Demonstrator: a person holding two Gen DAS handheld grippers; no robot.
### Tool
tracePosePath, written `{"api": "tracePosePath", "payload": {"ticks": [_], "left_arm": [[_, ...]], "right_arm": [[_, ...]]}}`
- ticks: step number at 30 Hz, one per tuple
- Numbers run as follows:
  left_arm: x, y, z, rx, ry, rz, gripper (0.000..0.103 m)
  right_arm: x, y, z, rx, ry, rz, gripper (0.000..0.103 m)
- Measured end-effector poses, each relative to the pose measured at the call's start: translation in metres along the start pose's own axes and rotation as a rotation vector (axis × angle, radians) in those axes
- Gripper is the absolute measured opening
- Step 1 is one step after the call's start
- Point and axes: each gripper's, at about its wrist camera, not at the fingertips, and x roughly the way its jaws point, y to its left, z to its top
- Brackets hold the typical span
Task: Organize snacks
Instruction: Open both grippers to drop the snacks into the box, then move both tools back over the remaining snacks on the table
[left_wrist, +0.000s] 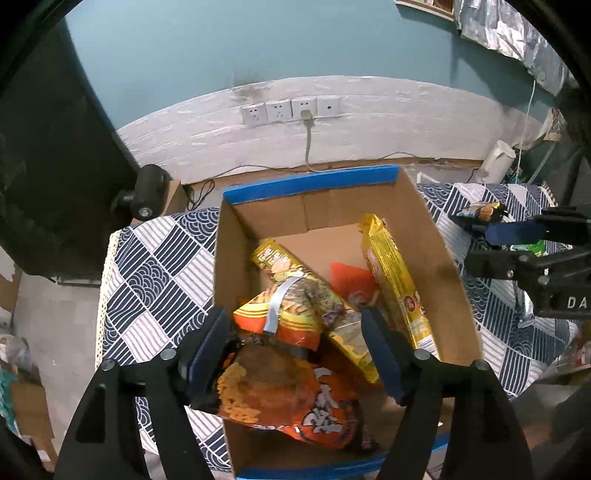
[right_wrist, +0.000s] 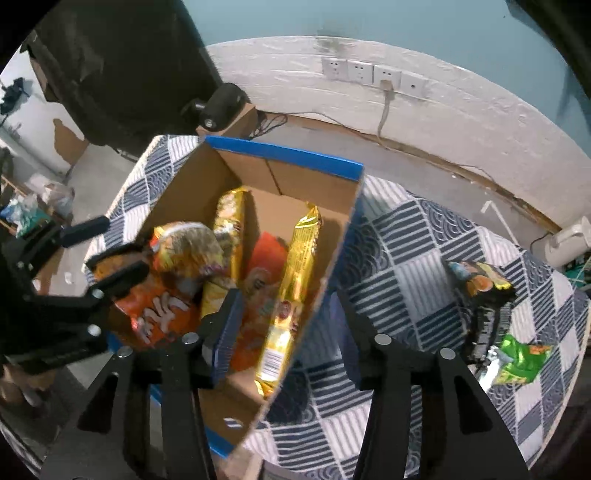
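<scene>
The jaws of the left gripper (left_wrist: 299, 354) stand wide apart in the left wrist view, one on each side of an orange snack bag (left_wrist: 284, 398). The left pad seems to touch the bag's edge, but the right pad is clear of it, so the bag is not squeezed. The bag lies at the near end of the cardboard box (left_wrist: 439, 258), partly over its near-left wall, probably because it is just being set down there. Further inside the box, a second orange pack (left_wrist: 291, 314) rests on top of it, and two long yellow packs (left_wrist: 395, 280) lean deeper in, one against the right wall; standing on edge they take less floor. The right gripper (left_wrist: 517, 240) hangs to the right of the box, over the patterned cloth (left_wrist: 155, 266).

In the right wrist view, the jaws of the right gripper (right_wrist: 291, 332) are also wide open and hold nothing. They straddle the right wall of the box (right_wrist: 280, 151), one pad inside and one outside. To the right of the box, well apart from it, a dark snack pack (right_wrist: 484, 295) and a green pack (right_wrist: 521, 362) lie on the cloth, not yet put in. The open right gripper is likely meant for these.
</scene>
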Motion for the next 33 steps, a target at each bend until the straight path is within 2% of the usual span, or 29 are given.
{"api": "tracePosePath", "payload": {"ticks": [12,27,33], "left_arm": [[-0.007,-0.047,0.005,0.044,-0.001,-0.083,0.075],[-0.008,-0.110,0.016,0.149,0.003,-0.102,0.075],[-0.004,-0.133,0.022,0.181,0.013,-0.102,0.075]], "right_arm": [[-0.023,-0.050,-0.028,0.020,-0.001,-0.032,0.055],[-0.051,-0.136,-0.064,0.061,0.023,-0.094,0.055],[-0.058,-0.169,-0.075,0.041,0.033,-0.127,0.055]]}}
